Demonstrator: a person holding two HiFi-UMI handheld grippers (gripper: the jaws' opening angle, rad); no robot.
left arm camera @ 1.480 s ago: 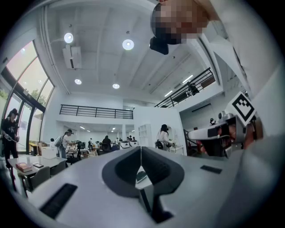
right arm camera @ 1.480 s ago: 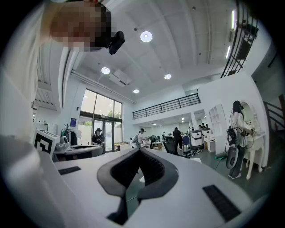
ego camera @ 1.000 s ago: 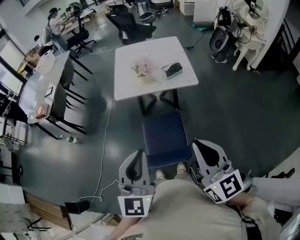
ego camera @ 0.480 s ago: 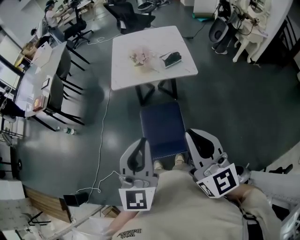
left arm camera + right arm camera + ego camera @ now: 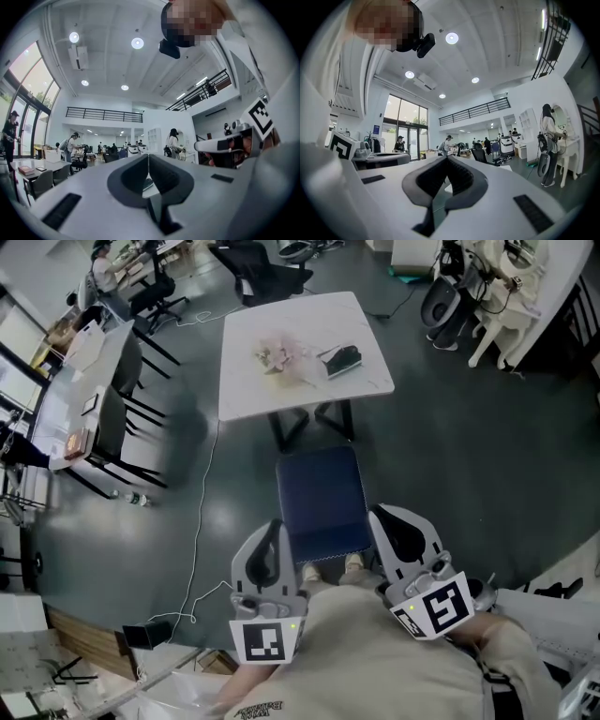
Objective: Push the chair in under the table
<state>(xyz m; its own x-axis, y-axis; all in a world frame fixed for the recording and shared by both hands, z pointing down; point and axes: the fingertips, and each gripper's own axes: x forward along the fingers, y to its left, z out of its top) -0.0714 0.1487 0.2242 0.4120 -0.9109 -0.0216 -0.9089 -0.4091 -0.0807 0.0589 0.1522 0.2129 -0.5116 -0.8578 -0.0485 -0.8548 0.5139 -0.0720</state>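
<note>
We are looking steeply down from the head onto the bench (image 5: 253,395); both gripper views are facing level across the hall.

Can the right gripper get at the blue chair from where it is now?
Probably yes. The right gripper, jaws shut and empty, hangs right beside the near right corner of the blue chair, with nothing between them.

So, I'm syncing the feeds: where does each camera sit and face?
Head view: on the head, steeply down at chair and table; left tongs, right tongs, torso show.
Left gripper view: on left tongs, level, forward; its shut jaws show.
Right gripper view: on right tongs, level, forward; shut jaws show.
Shared: each gripper view catches the other tongs.
</note>
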